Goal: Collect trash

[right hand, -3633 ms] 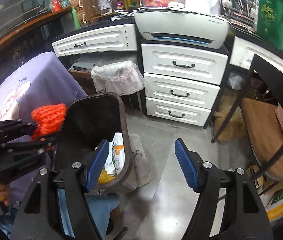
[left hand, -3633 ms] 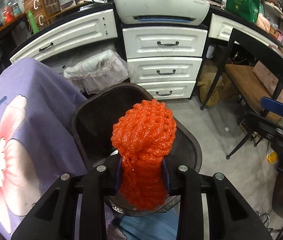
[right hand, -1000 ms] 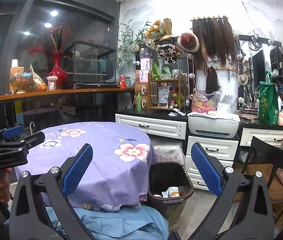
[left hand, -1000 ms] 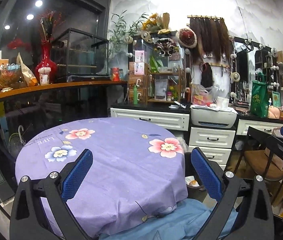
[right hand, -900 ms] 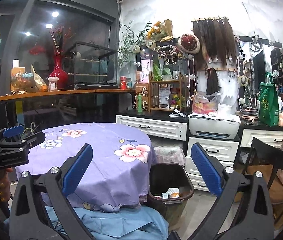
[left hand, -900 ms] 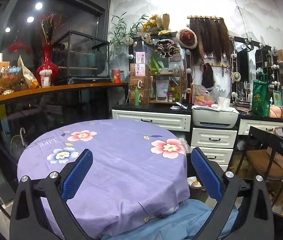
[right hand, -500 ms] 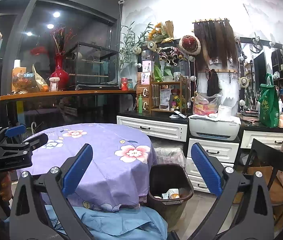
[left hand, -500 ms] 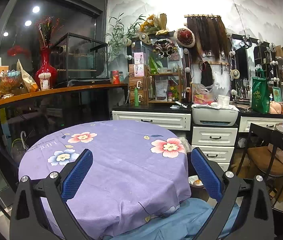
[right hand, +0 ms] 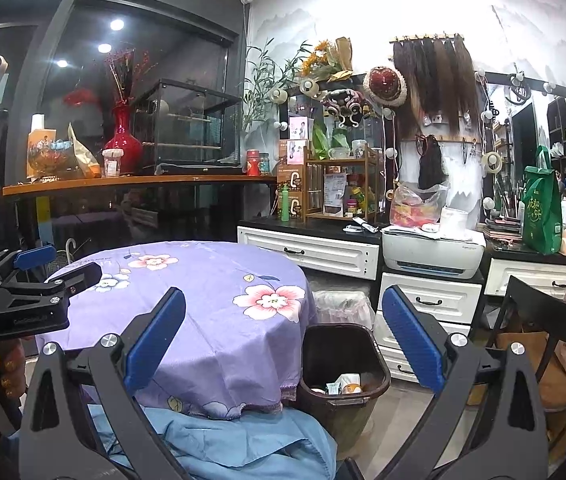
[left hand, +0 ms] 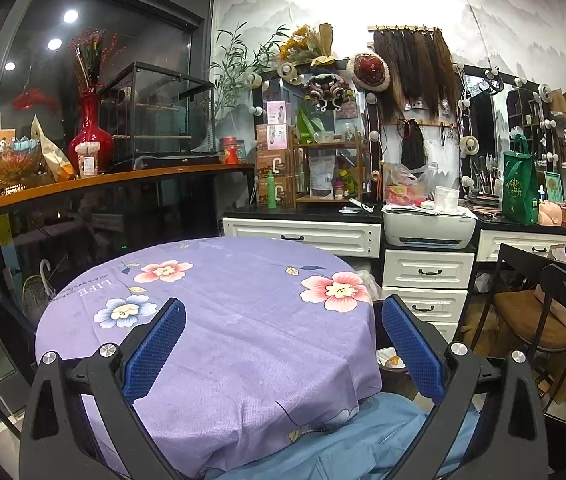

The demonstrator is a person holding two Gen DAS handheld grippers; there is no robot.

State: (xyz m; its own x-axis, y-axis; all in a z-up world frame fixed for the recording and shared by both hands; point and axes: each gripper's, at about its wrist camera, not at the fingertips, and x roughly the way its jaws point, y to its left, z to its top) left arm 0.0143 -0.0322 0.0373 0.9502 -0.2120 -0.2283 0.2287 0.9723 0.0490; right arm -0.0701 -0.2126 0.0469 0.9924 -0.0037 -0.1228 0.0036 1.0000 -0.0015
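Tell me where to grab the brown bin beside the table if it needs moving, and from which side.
Grip the bin by its thick rim at the near front edge, coming from above with one finger inside and one outside. It stands upright and open, and the rim looks like the only ledge thin enough to pinch. The tablecloth crowds its left side, so approach from the front or right.

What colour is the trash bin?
Dark brown trash bin, clearest in the right wrist view.

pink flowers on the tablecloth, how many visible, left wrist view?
2: one pink flower at the far left of the purple tablecloth, another by its right edge. Gripper fingers may hide more.
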